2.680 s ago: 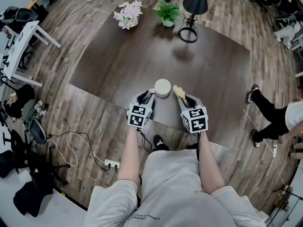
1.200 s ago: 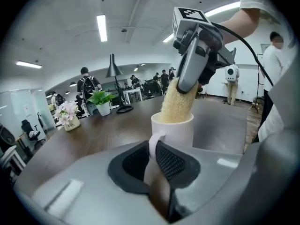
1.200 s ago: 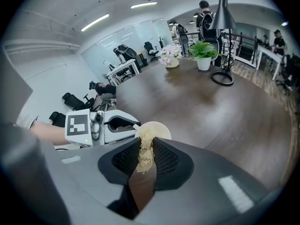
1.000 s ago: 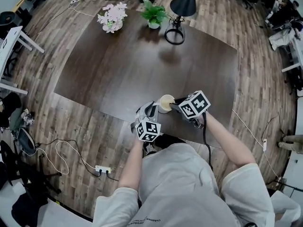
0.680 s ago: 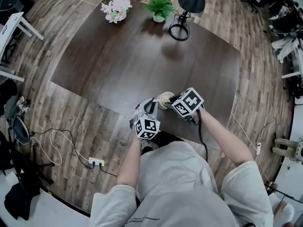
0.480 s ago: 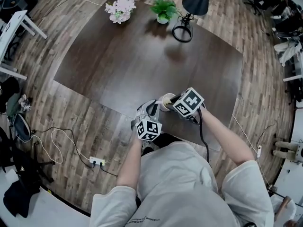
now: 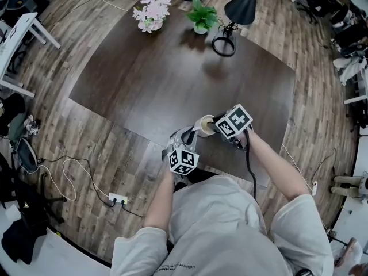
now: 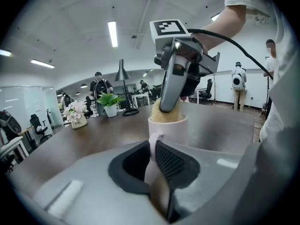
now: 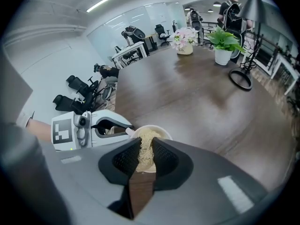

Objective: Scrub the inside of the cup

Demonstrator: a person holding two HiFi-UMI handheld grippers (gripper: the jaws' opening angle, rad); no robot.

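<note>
Holding the cup by its handle: left gripper (image 7: 191, 135) sits at the near table edge, jaws clamped hard on the white handle (image 8: 151, 161), with the handle strip pinched between the pads.

Cup (image 7: 201, 126) is white and upright on the dark wood table (image 7: 172, 79). It's close to the near edge, just ahead of the person's torso.

Right gripper (image 7: 213, 125) is on the cup's right side, tilted down over the mouth. Its jaws are almost together, gripping a yellowish fibrous scrubber (image 9: 143, 150). The scrubber's lower end is inside the cup, and its top shows above the rim in the left gripper view. In the right gripper view the rim sits just past the jaw tips and the scrubber fills most of the opening.

The grippers are on opposite sides of the cup. They're close together; can't tell if they touch.

Far end of the table, left to right:
- pink-white flowers (image 7: 150, 15) in a pot
- green plant (image 7: 202, 17)
- black desk lamp (image 7: 238, 10) with a ring base

Wood-plank floor (image 7: 103, 148) all round. Power strip (image 7: 118, 199) with cable lies left of the person.
</note>
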